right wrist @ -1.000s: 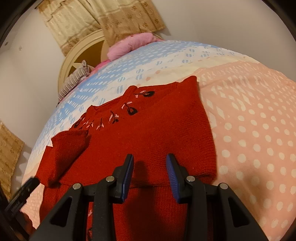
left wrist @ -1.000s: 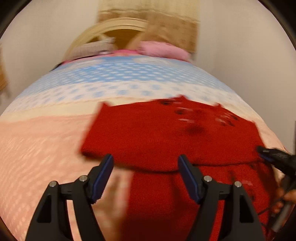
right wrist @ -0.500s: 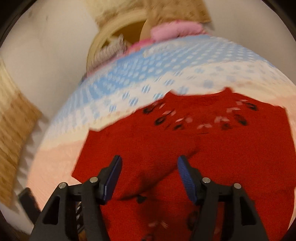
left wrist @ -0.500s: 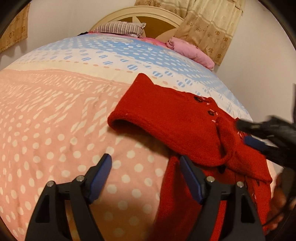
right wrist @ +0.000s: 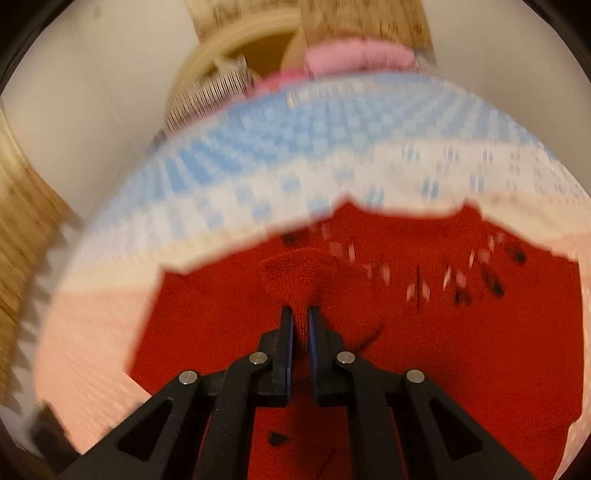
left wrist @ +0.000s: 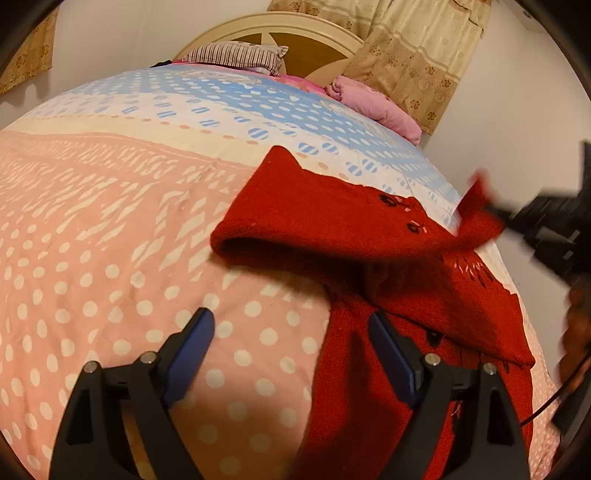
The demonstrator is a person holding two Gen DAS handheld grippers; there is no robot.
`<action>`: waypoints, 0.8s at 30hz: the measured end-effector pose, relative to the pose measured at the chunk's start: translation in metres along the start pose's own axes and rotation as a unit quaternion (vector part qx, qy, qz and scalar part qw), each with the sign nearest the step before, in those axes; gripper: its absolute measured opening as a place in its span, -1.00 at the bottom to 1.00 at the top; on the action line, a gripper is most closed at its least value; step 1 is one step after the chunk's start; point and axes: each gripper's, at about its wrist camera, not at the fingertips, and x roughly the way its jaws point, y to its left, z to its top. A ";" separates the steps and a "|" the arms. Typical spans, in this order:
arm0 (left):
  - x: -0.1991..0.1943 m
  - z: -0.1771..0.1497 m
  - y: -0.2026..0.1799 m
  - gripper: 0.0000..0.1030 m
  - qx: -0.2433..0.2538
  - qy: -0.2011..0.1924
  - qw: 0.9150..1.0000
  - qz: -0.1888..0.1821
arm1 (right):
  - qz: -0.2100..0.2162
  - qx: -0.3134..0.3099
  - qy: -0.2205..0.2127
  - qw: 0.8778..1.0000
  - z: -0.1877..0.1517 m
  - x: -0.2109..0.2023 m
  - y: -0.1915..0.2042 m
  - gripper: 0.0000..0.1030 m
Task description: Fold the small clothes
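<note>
Where half a second ago its fingers stood spread above the knit, the right gripper (right wrist: 301,325) is now pinched tight on a raised fold of the red sweater (right wrist: 424,350), a tuft of cloth standing up between the blue pads. From the left wrist view that same gripper (left wrist: 495,214) shows at the far right, blurred, lifting a corner of the sweater (left wrist: 332,221) off the bed. The left gripper (left wrist: 291,347) is as it was, spread wide and holding nothing, low over the pink dotted bedspread (left wrist: 92,258), its right finger (left wrist: 391,354) just over the sweater's near edge.

One sweater, two grippers. The sweater lies on the right side of the bed, its upper part doubled over so a rounded fold faces the left gripper; small dark and pale motifs run across the chest.

Beyond, the bedspread turns cream and then blue. At the head of the bed sit one striped pillow (left wrist: 236,57) and one pink pillow (left wrist: 373,103), against a rounded headboard (left wrist: 295,35). A patterned curtain (left wrist: 413,55) hangs behind. The right wrist view is smeared, so fine detail there is lost.
</note>
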 end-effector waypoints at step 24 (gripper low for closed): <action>0.004 0.001 -0.004 0.73 0.018 0.005 1.000 0.019 | -0.046 0.147 -0.047 0.987 -0.089 -0.083 -0.217 -0.41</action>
